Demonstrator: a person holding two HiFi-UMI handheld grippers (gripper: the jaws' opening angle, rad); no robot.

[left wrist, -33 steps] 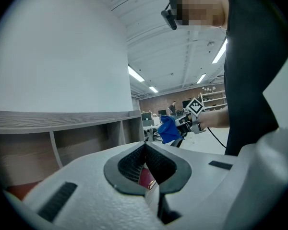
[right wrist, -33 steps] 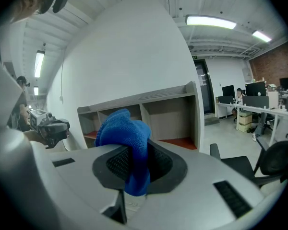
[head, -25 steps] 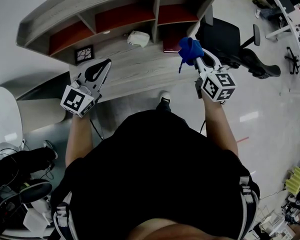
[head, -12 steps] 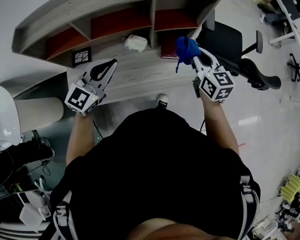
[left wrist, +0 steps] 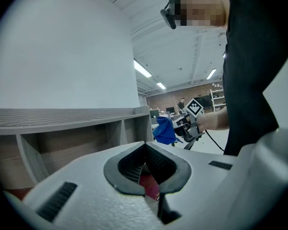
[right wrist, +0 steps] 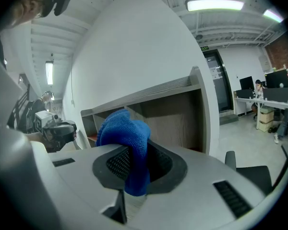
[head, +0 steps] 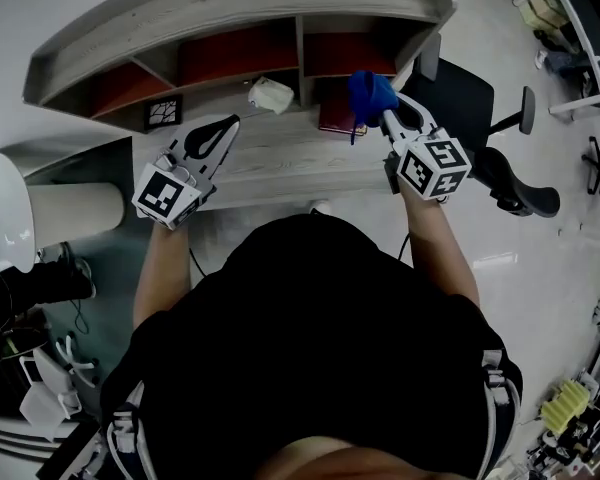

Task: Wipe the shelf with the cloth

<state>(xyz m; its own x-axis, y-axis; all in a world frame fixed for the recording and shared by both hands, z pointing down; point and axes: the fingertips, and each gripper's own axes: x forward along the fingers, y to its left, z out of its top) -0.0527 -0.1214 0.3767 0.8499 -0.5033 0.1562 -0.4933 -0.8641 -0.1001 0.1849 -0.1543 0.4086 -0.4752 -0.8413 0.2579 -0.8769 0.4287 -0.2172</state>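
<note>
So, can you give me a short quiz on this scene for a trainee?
1. Which claw grips the blue cloth? A) left; B) right; C) neither.
2. True or false: the left claw is wide open.
3. Fill in: from the head view, the shelf shows ___ open compartments.

Key
1. B: the right claw is shut on it.
2. False: it is shut and holds nothing.
3. Three.

White wall (right wrist: 134, 56), pale glossy floor (head: 550, 268), blk office chair (head: 460, 88) at R, strip light (right wrist: 214, 5) overhead, desks (right wrist: 271, 104) in bg.
</note>
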